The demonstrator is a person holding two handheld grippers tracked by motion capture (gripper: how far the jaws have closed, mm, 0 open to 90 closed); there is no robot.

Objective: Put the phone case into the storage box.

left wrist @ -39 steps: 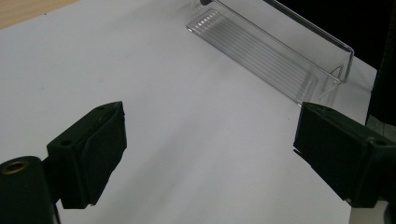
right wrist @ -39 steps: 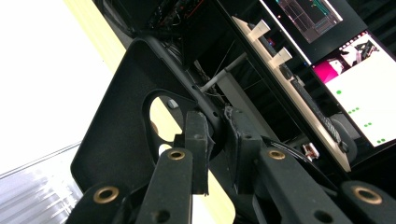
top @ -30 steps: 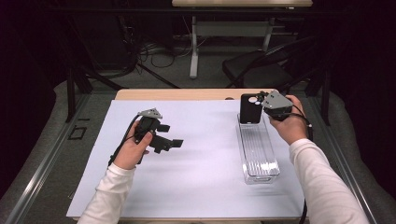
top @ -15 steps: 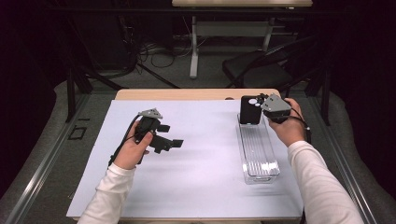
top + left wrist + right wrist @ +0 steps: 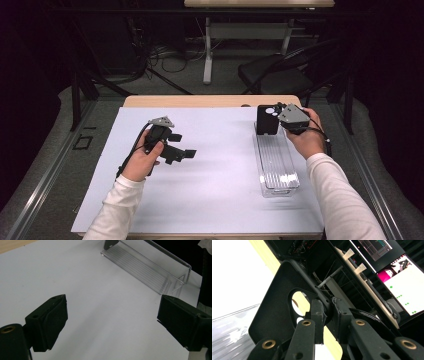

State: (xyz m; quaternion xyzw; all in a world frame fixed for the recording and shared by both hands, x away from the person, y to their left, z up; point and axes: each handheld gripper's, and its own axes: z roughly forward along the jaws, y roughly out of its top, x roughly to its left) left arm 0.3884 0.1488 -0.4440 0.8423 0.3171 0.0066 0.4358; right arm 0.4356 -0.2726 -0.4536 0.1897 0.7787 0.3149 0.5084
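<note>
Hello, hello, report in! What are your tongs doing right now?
Right tongs shut on black phone case, over clear tray. Left tongs open, empty, above white mat. Nothing in the way.

A black case [image 5: 267,120] stands at the far end of the clear tray [image 5: 280,167], right of the left tongs [image 5: 186,154].

Bright table, dark surroundings, slight blur

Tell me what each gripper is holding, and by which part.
The right gripper is clamped on the black phone case, pinching its thin wall at the edge of the camera cutout, at the far end of the clear tray. The left gripper is open, holding nothing.
</note>
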